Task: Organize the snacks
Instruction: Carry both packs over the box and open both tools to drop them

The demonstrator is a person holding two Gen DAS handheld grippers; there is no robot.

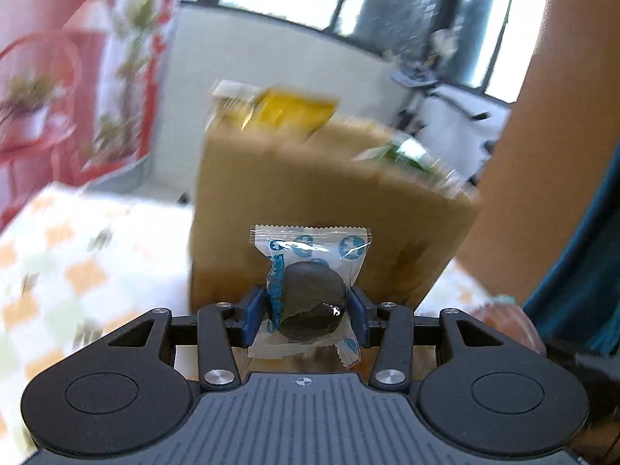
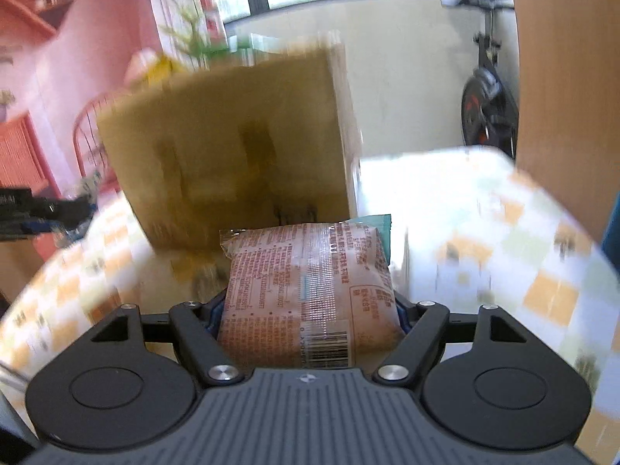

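Holding one wrapped snack in each gripper above a checked tablecloth (image 2: 542, 290), in front of a cardboard box (image 1: 329, 201).

The left gripper (image 1: 308, 312) has its blue pads (image 1: 252, 317) pressed on either side of a dark round sweet in a clear wrapper (image 1: 310, 290) with blue print, jaws roughly half closed around it. The right gripper (image 2: 310, 314) stands wider, clamped on a pinkish-brown snack packet (image 2: 310, 290) with a barcode, which fills the gap between the fingers. The box stands upright on the table just beyond both snacks; a yellow packet (image 1: 294, 110) and a green packet (image 1: 410, 157) poke out of its open top.
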